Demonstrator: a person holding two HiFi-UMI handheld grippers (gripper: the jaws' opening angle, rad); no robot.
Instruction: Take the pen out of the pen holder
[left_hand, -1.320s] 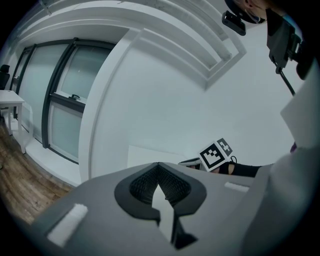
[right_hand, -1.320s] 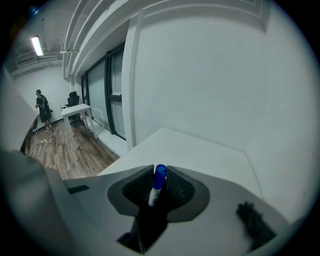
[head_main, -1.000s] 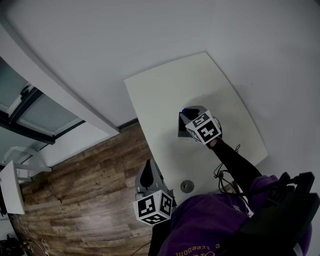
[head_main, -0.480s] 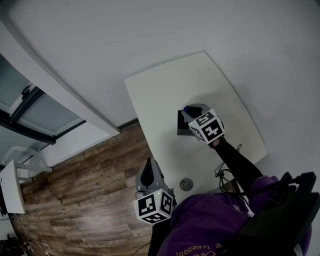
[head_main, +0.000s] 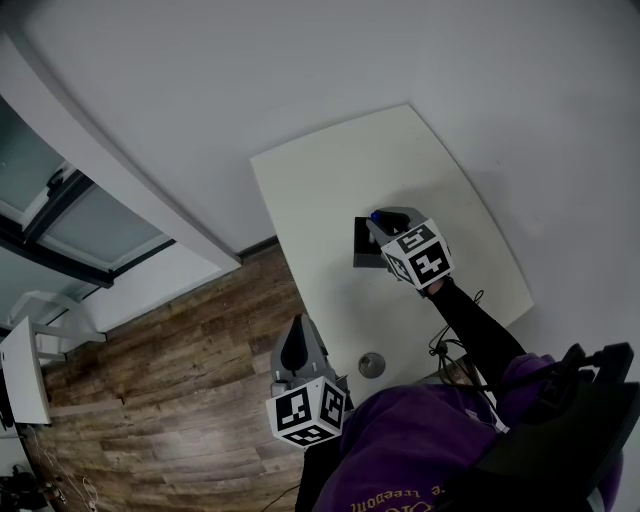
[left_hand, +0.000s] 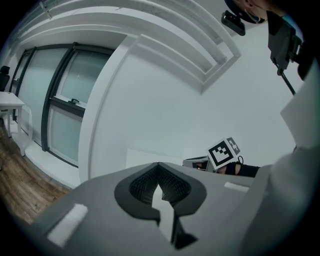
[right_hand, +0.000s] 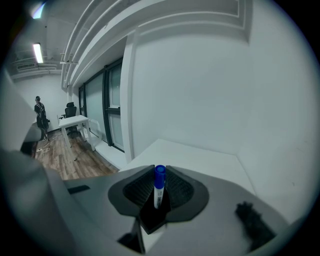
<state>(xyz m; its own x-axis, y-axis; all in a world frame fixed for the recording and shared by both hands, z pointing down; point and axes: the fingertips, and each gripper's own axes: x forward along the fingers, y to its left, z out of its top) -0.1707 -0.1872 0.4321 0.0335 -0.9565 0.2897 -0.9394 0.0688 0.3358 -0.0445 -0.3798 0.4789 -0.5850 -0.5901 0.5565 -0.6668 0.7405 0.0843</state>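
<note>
Since a second before, the right gripper (right_hand: 159, 176) had edged slightly toward the right of the head view (only barely). Its fingers were clamped on the blue-capped pen (right_hand: 158, 192), whose lower end sat in the black pen holder (right_hand: 152, 218) on the white surface (head_main: 330, 190). The holder's inside was hidden. The left gripper (left_hand: 159, 192), fingers together, hung empty at lower centre.

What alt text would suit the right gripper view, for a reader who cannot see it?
The right gripper has its jaws closed on an upright blue-capped pen, with the dark pen holder below. Beyond are a white table, a white wall and tall windows.
</note>
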